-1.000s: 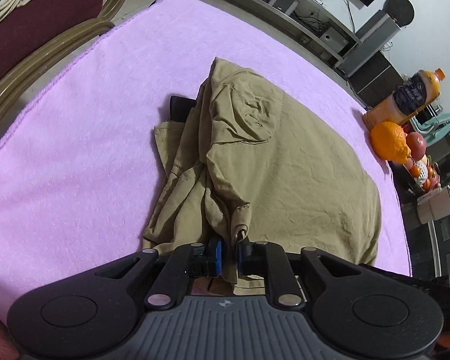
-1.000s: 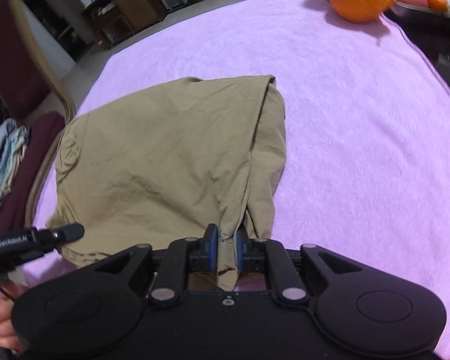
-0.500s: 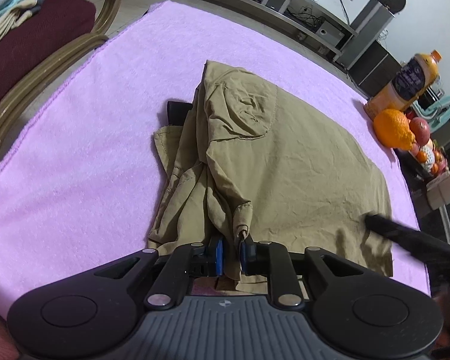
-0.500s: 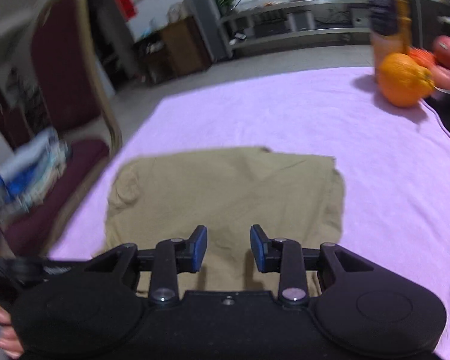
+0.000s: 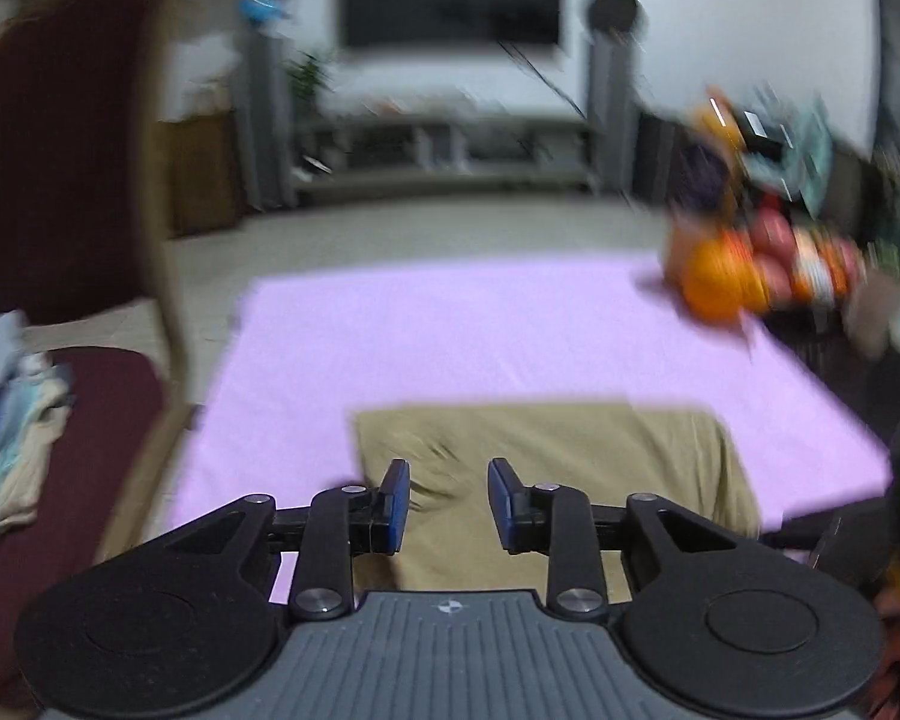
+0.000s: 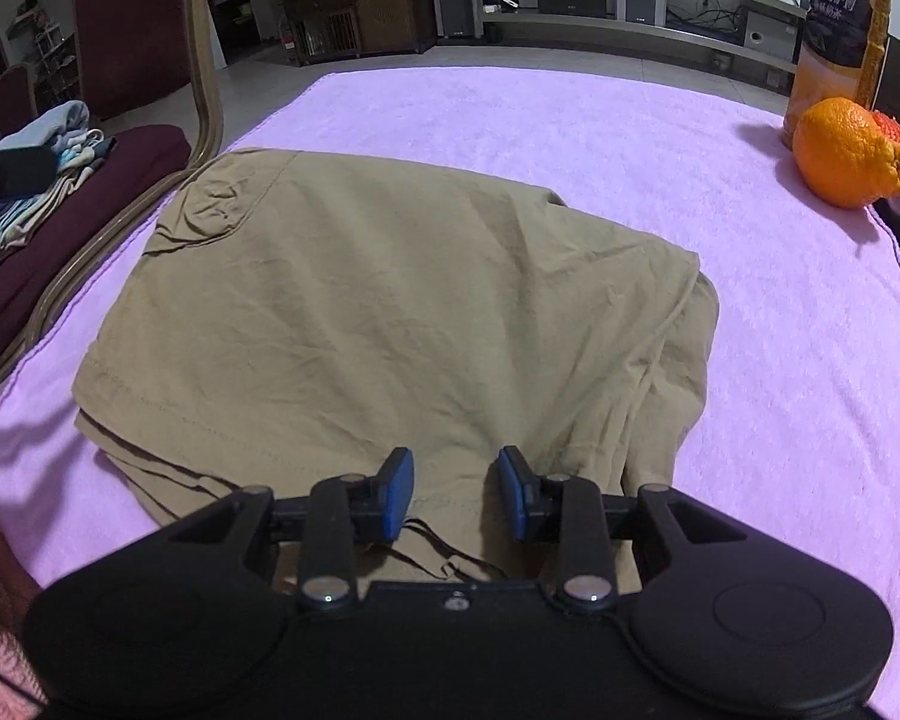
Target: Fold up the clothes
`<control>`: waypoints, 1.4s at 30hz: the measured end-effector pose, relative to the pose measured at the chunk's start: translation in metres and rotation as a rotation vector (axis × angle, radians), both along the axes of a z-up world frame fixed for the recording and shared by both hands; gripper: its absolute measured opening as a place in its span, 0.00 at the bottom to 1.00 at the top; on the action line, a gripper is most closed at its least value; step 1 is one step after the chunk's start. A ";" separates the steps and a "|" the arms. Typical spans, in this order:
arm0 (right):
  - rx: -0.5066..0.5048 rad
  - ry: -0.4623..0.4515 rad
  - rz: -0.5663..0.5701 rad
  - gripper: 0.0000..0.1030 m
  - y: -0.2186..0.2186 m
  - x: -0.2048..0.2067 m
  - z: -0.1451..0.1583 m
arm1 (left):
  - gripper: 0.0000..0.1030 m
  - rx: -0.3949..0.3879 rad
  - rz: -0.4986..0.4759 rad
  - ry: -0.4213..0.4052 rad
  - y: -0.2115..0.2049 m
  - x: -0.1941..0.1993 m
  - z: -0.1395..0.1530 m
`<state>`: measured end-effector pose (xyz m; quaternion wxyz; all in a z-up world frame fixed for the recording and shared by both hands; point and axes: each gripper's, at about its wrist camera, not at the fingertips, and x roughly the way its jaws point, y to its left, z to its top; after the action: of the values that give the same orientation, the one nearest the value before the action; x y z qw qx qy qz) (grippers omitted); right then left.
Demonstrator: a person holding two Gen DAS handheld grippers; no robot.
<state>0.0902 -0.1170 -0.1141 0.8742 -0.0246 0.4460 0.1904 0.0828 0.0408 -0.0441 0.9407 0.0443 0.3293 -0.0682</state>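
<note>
I am holding my left gripper (image 5: pixel 448 501) with its jaws spread wide and nothing between them; my right gripper (image 6: pixel 455 493) is gaping the same way, gripping nothing, so both are free for a fresh hold; the garment (image 6: pixel 390 312) is lying folded into a rough khaki block in the middle of the right view, on the towel (image 6: pixel 540 120), with its layered hems stacking at the lower left and a bunched side running down the right; in the left view, which is blurring badly, the garment (image 5: pixel 570 456) is sitting in the lower centre, just beyond my fingertips; I am judging that the fold is mostly made and that the loose right side is wanting a tidy or one more fold; an orange (image 6: pixel 849 153) and a bottle (image 6: pixel 843 24) are standing at the upper right, well apart from the cloth, so nothing is blocking me there; a chair (image 6: pixel 90 180) with a pile of clothes (image 6: pixel 36 180) is crowding the left edge, near the garment's upper left corner.
</note>
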 end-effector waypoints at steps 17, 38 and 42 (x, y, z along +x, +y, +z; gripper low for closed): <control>0.496 0.064 -0.451 0.35 -0.123 0.058 0.047 | 0.18 -0.123 0.130 0.251 0.027 0.033 -0.078; 0.749 0.317 -0.651 0.12 -0.137 0.135 -0.040 | 0.18 -0.134 0.145 0.253 0.028 0.031 -0.077; 0.475 0.143 -0.553 0.02 -0.111 0.130 -0.007 | 0.18 -0.138 0.144 0.256 0.027 0.032 -0.077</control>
<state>0.2205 -0.2281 -0.1210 0.8406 0.3138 0.4390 0.0463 0.1146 0.0682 -0.1209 0.8944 -0.0533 0.4432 -0.0284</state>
